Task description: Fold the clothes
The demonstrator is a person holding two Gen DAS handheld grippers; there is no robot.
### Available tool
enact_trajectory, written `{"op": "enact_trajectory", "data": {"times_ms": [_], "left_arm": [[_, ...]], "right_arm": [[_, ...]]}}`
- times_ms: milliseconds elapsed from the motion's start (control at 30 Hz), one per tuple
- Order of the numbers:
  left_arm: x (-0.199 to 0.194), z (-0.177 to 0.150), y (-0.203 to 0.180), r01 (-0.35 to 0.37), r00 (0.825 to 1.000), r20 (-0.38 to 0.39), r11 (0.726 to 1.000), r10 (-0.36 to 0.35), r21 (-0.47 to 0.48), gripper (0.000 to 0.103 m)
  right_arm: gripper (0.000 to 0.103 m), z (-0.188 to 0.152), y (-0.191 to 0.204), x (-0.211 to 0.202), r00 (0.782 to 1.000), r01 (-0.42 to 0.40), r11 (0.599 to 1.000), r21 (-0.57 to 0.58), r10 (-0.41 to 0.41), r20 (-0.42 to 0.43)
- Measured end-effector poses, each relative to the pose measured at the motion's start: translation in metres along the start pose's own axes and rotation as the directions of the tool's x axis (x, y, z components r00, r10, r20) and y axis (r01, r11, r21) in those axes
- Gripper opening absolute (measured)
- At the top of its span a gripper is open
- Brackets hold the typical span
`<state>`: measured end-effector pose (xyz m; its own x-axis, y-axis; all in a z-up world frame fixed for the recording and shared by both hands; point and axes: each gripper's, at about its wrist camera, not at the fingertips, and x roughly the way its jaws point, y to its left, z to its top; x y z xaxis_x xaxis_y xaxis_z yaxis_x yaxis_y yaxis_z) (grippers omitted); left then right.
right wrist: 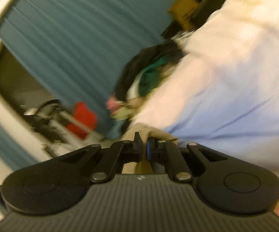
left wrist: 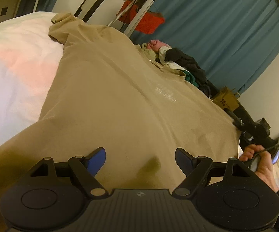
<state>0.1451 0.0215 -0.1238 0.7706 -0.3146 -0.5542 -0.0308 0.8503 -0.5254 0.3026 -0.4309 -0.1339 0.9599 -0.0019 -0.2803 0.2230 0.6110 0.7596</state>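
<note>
Lying spread flat across the white bed [left wrist: 13, 73], the tan T-shirt [left wrist: 120, 106] reaches its far edge, where a heap of dark, green and pink clothes [left wrist: 182, 61] sits. The left gripper [left wrist: 140, 157] hovers over the shirt's near part, fingers wide apart. The right gripper [right wrist: 143, 150], blurred, pinches a fold of tan cloth [right wrist: 155, 132] at the bed's edge.

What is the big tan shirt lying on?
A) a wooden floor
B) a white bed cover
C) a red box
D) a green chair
B: the tan shirt is spread flat over the white bed cover, which shows bare beside it, and the open left gripper hovers just above the cloth.
</note>
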Motion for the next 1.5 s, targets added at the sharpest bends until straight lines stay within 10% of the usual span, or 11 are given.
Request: {"op": "enact_trajectory", "data": {"times_ms": [200,267,333,800,967,1167,1233,1333,1500], "left_arm": [[-0.002,0.0,-0.002,-0.036,0.999,0.014,0.999,0.036,0.032,0.081],[-0.004,0.0,-0.005,-0.047,0.999,0.02,0.998,0.046,0.047,0.081],[-0.007,0.0,-0.009,-0.055,0.998,0.028,0.996,0.053,0.067,0.081],[-0.063,-0.049,-0.082,0.126,0.991,-0.084,0.962,-0.108,0.243,0.076],[-0.059,-0.093,-0.125,0.317,0.931,-0.265,0.916,-0.251,0.246,0.064],[-0.036,-0.162,-0.192,0.45,0.862,-0.439,0.783,-0.254,0.43,0.06],[-0.021,-0.18,-0.2,0.443,0.859,-0.467,0.762,-0.211,0.471,0.048],[-0.007,-0.193,-0.199,0.43,0.857,-0.489,0.751,-0.165,0.501,0.004],[-0.03,-0.151,-0.174,0.4,0.893,-0.383,0.808,-0.237,0.433,0.003]], "right_arm": [[0.016,-0.003,-0.014,0.004,0.987,0.104,0.995,-0.008,-0.104,-0.126],[0.039,0.0,0.001,-0.009,0.983,0.089,0.993,-0.08,-0.1,-0.154],[0.088,0.001,0.023,-0.03,0.982,0.063,0.982,-0.177,-0.092,-0.164],[0.087,-0.029,0.074,-0.232,0.97,-0.066,0.936,-0.345,-0.02,-0.24],[0.087,-0.021,0.067,-0.272,0.991,-0.065,0.945,-0.32,0.023,-0.134],[0.087,-0.013,0.055,-0.276,0.995,-0.047,0.964,-0.262,0.022,-0.095],[0.087,-0.013,0.051,-0.272,0.994,-0.042,0.966,-0.255,0.015,-0.107],[0.087,-0.013,0.047,-0.267,0.992,-0.035,0.969,-0.245,0.004,-0.125],[0.087,-0.013,0.04,-0.26,0.989,-0.023,0.974,-0.227,-0.012,-0.149]]}}
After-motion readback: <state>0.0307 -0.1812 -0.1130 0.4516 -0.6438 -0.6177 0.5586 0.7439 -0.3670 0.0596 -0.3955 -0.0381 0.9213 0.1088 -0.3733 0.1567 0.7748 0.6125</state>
